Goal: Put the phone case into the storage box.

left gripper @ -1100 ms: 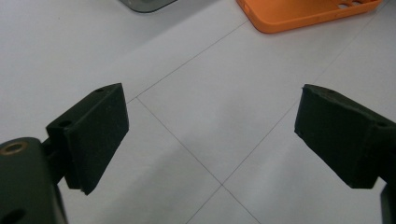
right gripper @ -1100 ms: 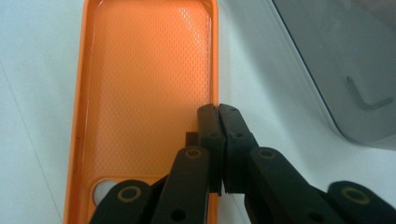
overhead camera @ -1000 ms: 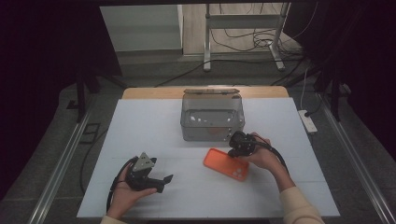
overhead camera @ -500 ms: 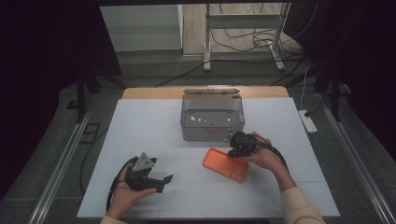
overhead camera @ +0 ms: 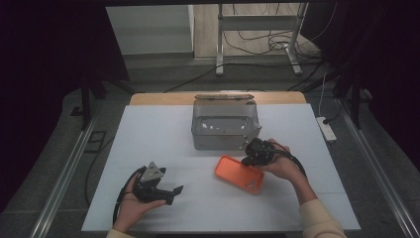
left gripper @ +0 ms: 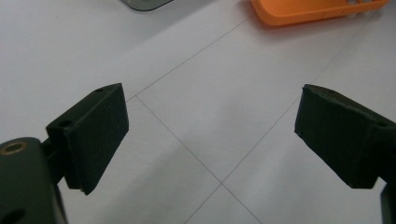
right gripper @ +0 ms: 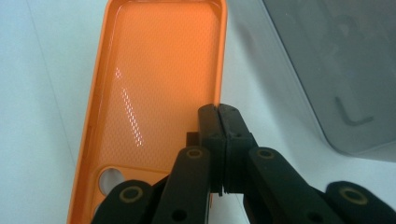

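Risk sits mostly with my right gripper, judging from the high view: it hangs over the near edge of the orange case, which lies flat on the white table, just short of the grey box standing beyond it. If I swing that hand forward carelessly, I think the gripper knocks the box or drags the case under it. My left gripper rests well off to the side, its hand low on the table, too far away to steady anything.

Left gripper view next: the jaws stand wide apart over bare table, holding nothing. The case lies ahead and to one side of them, well beyond reach. Should the case skid, I judge this gripper cannot catch it in time.

Right gripper view last: the jaws are pressed together, and they seem to pinch the case's side wall, right at its rim. I cannot tell how much wall is between the pads. The case opens upward, its camera hole near the gripper, and the box stands just beside it. Such a thin bite on springy plastic worries me: on lifting, the case may twist, slip free and drop, or swing against the box wall.
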`<control>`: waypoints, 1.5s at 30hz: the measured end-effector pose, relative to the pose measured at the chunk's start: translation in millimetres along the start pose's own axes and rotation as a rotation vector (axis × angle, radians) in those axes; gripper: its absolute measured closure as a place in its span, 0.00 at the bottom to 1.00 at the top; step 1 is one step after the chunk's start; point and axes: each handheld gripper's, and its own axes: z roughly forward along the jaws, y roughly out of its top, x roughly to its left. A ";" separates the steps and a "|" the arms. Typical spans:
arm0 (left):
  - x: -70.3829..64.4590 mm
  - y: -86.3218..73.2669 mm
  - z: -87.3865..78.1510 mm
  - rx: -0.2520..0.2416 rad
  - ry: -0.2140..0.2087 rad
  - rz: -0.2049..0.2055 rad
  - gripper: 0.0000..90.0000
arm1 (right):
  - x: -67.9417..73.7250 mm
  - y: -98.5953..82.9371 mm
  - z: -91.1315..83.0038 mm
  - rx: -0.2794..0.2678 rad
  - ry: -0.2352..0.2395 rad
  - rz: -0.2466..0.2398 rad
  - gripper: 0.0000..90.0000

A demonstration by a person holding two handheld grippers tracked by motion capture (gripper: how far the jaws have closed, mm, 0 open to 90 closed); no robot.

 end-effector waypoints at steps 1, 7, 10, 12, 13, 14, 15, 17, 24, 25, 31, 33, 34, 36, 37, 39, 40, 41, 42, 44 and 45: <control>0.0 0.0 0.0 0.001 0.000 0.000 0.11 | 0.5 0.5 -3.7 -0.009 -0.007 -0.001 0.99; 0.1 0.0 0.3 0.004 0.000 -0.001 0.11 | 1.6 1.6 -12.7 -0.031 -0.020 -0.005 0.99; 0.0 0.0 0.4 0.005 0.000 -0.002 0.11 | 1.8 1.7 -16.7 -0.043 -0.026 -0.006 0.99; 0.1 0.0 0.5 0.007 -0.001 -0.002 0.11 | 1.8 1.5 -18.9 -0.051 -0.028 -0.005 0.99; 0.1 0.0 0.5 0.007 -0.001 -0.002 0.11 | 2.0 1.6 -20.9 -0.055 -0.029 -0.005 0.99; 0.2 0.0 0.5 0.007 -0.002 -0.003 0.11 | 2.0 1.6 -20.9 -0.055 -0.029 -0.005 0.99; 0.3 0.0 0.5 0.007 -0.002 -0.004 0.11 | 2.0 1.6 -21.6 -0.057 -0.029 -0.006 0.99; 0.5 -0.1 0.4 0.007 -0.002 -0.005 0.11 | 2.3 1.7 -23.3 -0.067 -0.031 -0.005 0.99; 1.2 -0.4 0.6 0.012 -0.001 -0.012 0.11 | 3.0 2.5 -30.6 -0.089 -0.040 0.002 0.99; 1.2 -0.4 0.8 0.011 0.000 -0.013 0.11 | 2.9 2.3 -31.4 -0.097 -0.040 0.003 0.99; 1.6 -0.6 1.0 0.014 0.001 -0.015 0.11 | 4.0 2.8 -38.4 -0.110 -0.050 0.004 0.99; 1.9 -0.8 1.2 0.014 0.003 -0.015 0.11 | 5.2 3.4 -43.5 -0.127 -0.048 0.012 0.99; 1.9 -0.8 1.2 0.014 0.003 -0.015 0.11 | 5.2 3.4 -43.5 -0.127 -0.048 0.012 0.99; 2.3 -0.9 1.2 0.012 0.003 -0.017 0.11 | 5.4 3.5 -47.9 -0.145 -0.045 0.016 0.99; 2.4 -1.0 1.1 0.012 0.003 -0.017 0.11 | 6.1 3.5 -49.9 -0.147 -0.047 0.020 0.99; 2.6 -1.1 0.9 0.009 0.004 -0.018 0.11 | 7.1 3.6 -54.6 -0.155 -0.053 0.021 0.99; 2.6 -1.1 0.8 0.007 0.006 -0.019 0.11 | 7.1 3.6 -54.6 -0.155 -0.053 0.021 0.99; 2.7 -1.2 0.7 0.005 0.008 -0.021 0.11 | 7.4 3.7 -56.3 -0.162 -0.053 0.018 0.99; 2.9 -1.1 0.5 0.003 0.009 -0.021 0.11 | 7.7 3.8 -56.9 -0.164 -0.052 0.019 0.99; 3.1 -1.1 0.3 0.000 0.008 -0.022 0.11 | 8.0 4.0 -57.0 -0.166 -0.051 0.022 0.99; 3.3 -1.2 0.3 -0.001 0.008 -0.023 0.11 | 8.3 4.4 -57.2 -0.166 -0.055 0.026 0.99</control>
